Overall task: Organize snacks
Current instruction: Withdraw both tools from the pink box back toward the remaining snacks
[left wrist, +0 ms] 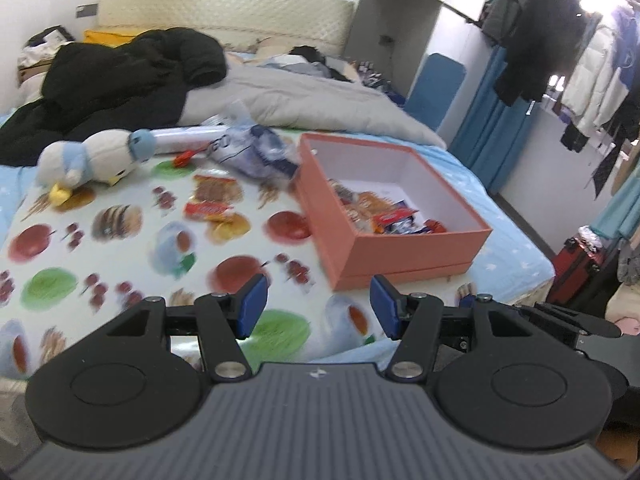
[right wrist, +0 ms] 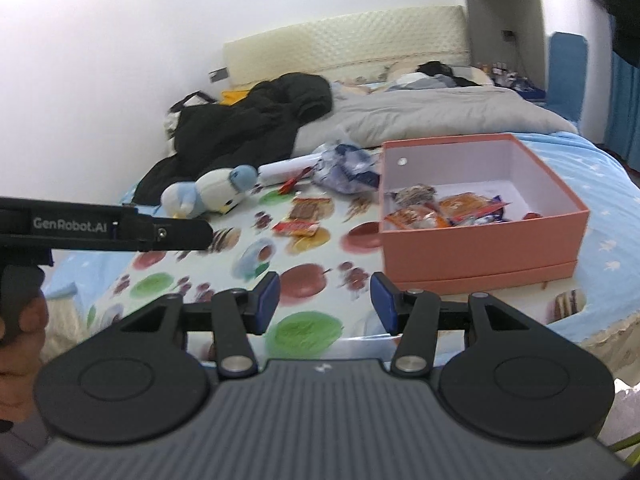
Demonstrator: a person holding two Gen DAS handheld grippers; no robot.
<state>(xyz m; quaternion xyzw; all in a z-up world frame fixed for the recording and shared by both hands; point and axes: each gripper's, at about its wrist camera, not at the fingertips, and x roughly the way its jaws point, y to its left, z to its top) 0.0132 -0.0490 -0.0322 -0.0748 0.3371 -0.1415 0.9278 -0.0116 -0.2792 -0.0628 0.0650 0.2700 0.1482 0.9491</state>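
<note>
Both claws hang half-spread, holding nothing, left gripper (left wrist: 316, 306) and right gripper (right wrist: 325, 302) over the fruit-print cloth (left wrist: 120, 240), where a red snack packet (left wrist: 212, 200) lies loose between the plush duck (left wrist: 94, 160) and the salmon box (left wrist: 400, 256) holding more snacks, crumpled blue bag (left wrist: 256, 152) just behind.

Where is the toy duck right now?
The toy duck lies on its side on the fruit-print cloth, at the far left in both views, just in front of the black coat and left of the orange box.
</note>
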